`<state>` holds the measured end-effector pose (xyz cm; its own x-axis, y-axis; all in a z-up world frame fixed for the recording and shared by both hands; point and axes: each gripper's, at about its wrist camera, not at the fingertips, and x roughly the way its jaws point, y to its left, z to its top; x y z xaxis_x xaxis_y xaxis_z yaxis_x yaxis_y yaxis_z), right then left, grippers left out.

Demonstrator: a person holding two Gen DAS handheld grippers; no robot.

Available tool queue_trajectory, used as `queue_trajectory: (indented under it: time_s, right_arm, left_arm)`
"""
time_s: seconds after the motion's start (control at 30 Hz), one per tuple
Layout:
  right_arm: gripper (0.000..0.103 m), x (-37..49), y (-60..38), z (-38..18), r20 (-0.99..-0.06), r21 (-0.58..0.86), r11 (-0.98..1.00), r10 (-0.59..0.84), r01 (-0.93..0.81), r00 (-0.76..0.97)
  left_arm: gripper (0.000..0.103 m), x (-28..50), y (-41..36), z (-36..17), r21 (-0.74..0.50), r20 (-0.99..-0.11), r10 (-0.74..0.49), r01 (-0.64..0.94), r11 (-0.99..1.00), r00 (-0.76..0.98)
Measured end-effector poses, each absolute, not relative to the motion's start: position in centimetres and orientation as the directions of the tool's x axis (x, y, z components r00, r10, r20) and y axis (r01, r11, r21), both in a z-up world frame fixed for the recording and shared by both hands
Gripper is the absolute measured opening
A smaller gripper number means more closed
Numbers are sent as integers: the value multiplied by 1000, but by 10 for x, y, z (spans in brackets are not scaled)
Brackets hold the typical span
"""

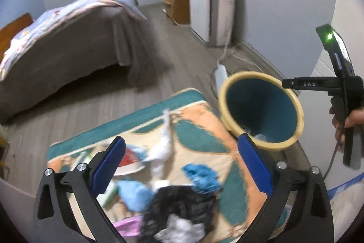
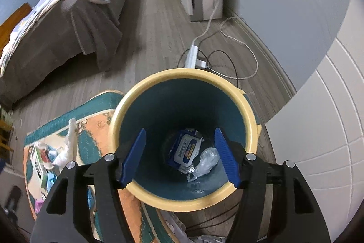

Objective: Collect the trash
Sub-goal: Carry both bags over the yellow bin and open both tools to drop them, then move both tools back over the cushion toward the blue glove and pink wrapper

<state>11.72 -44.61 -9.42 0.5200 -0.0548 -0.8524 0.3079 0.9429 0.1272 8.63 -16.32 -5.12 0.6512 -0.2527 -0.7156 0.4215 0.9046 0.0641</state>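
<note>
Jaws of both grippers (left (image 1: 182, 163), right (image 2: 179, 156)) released, empty, right above bin (image 2: 127, 104).

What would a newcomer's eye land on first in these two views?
Most striking is the yellow-rimmed bin filling the right wrist view, with a wet-wipe pack and crumpled clear plastic at its bottom, seen between the open right gripper. Next, in the left wrist view, the patterned rug strewn with white, blue and black scraps, under the wide-open, empty left gripper.
</note>
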Motion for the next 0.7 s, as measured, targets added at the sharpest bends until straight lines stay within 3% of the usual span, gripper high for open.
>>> queue_trajectory:
  time_s: [0.2, 0.3, 0.37, 0.7]
  right_arm:
    - [70, 116, -412, -80, -847, 97, 970, -37, 222, 530]
    - [81, 114, -384, -67, -832, 102, 984, 4, 146, 554]
    - [93, 112, -358, -55, -815, 123, 989, 57, 76, 576]
    - [97, 96, -244, -42, -809, 81, 987, 147, -140, 569]
  left_arm:
    - [98, 72, -99, -35, 141, -698, -181, 381, 914, 693]
    - [98, 68, -64, -32, 94, -719, -178, 348, 933, 672]
    - [98, 65, -36, -30, 24, -711, -212, 325, 945, 670]
    - [98, 63, 9, -44, 1, -717, -180, 259, 966, 673]
